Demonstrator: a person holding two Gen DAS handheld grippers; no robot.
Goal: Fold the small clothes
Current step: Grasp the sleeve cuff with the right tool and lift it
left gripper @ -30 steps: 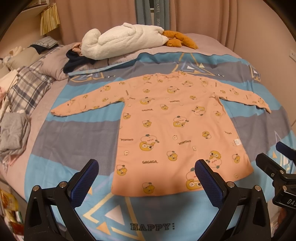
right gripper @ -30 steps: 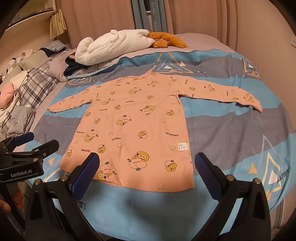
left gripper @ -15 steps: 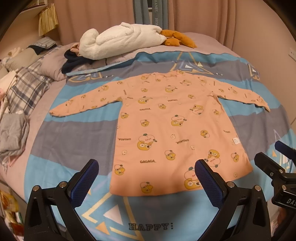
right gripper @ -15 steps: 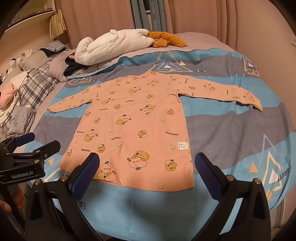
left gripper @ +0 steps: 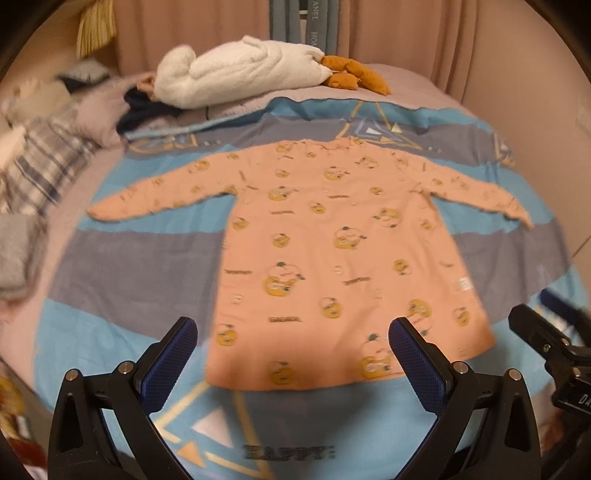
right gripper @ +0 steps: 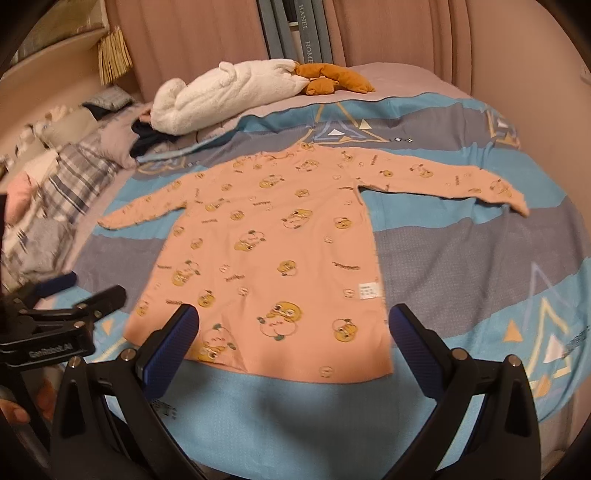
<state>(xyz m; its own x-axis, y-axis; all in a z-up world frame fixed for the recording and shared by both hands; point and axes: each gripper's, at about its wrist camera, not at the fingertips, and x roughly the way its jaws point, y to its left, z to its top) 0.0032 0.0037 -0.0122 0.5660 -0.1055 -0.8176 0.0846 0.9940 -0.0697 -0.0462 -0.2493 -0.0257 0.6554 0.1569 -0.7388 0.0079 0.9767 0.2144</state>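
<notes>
A small peach long-sleeved top [left gripper: 332, 258] with yellow cartoon prints lies flat on the bed, both sleeves spread out; it also shows in the right wrist view [right gripper: 280, 258]. My left gripper [left gripper: 291, 354] is open and empty, held just short of the hem's left half. My right gripper [right gripper: 293, 343] is open and empty, over the hem's right half. The right gripper shows at the right edge of the left wrist view [left gripper: 546, 339], and the left gripper shows at the left edge of the right wrist view [right gripper: 62, 314].
A blue and grey patterned bedspread [left gripper: 129, 269] covers the bed. A white plush toy [left gripper: 240, 74] and orange plush [left gripper: 354, 72] lie at the head. Plaid and grey clothes [left gripper: 33, 177] are piled on the left. Pink curtains [right gripper: 406, 33] hang behind.
Both grippers have moved forward toward the top's hem, so the top looks larger and closer. The current frames are blurred by motion. Both stay open.
</notes>
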